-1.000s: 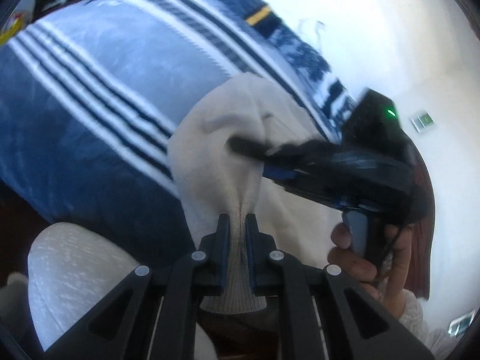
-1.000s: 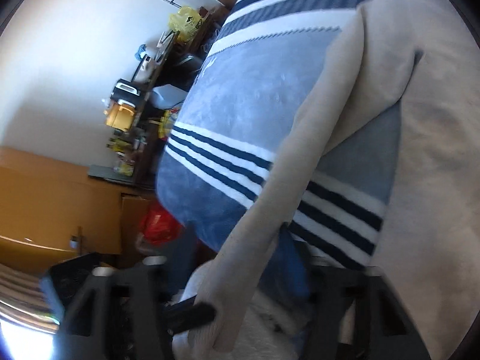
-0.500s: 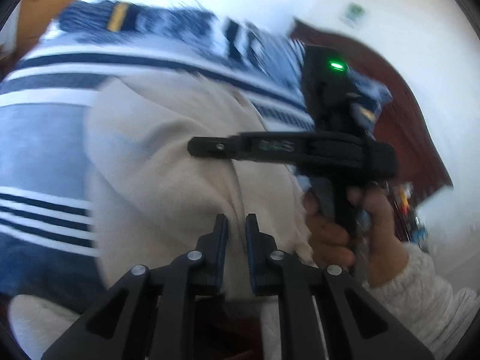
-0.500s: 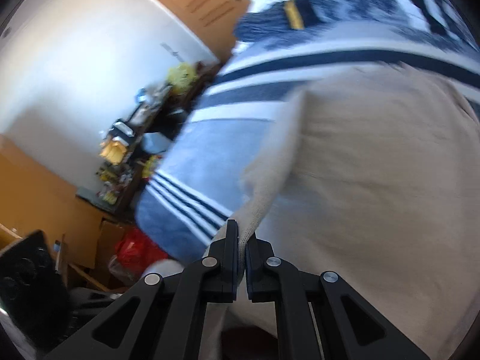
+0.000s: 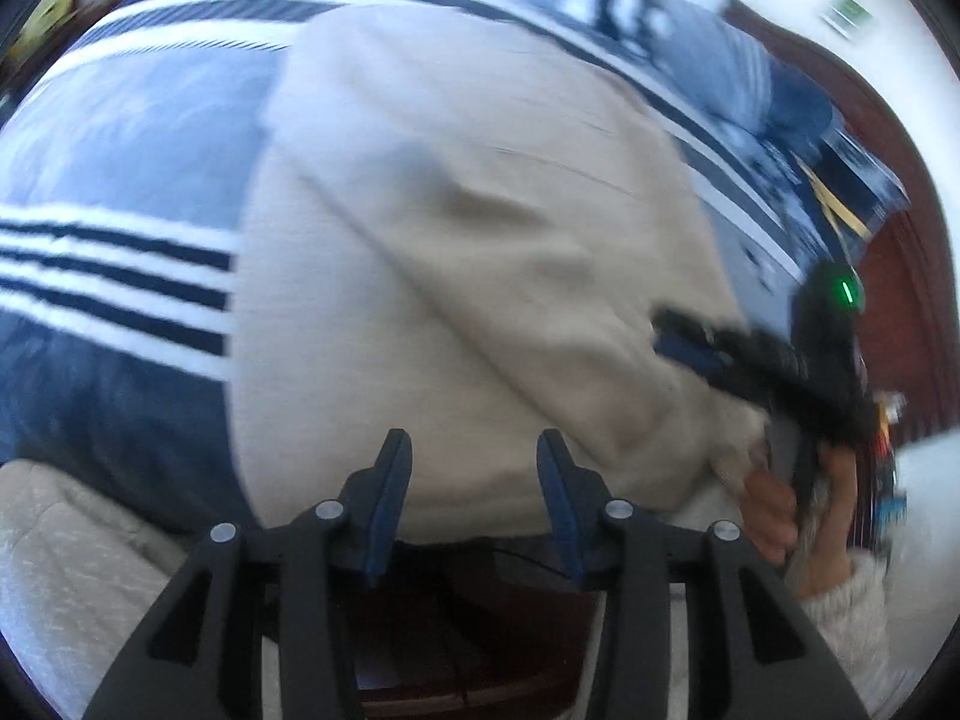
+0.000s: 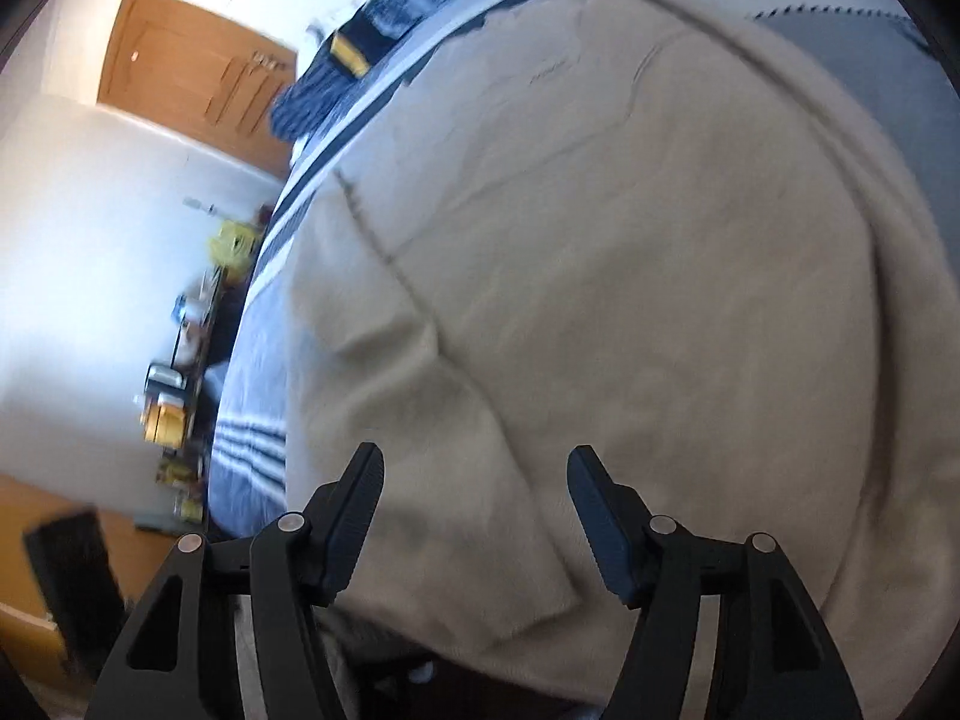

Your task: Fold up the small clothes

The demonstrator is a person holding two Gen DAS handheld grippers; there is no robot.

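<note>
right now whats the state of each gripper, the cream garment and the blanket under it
left gripper: open, jaws apart, holding nothing
right gripper: open, jaws apart, holding nothing
cream garment: lying released on the blanket, a layer folded over itself, some creases
striped blue blanket: spread flat under the garment
wooden door: shut

Bright daylight, probably window-lit; motion blur throughout, fisheye-warped edges.
</note>
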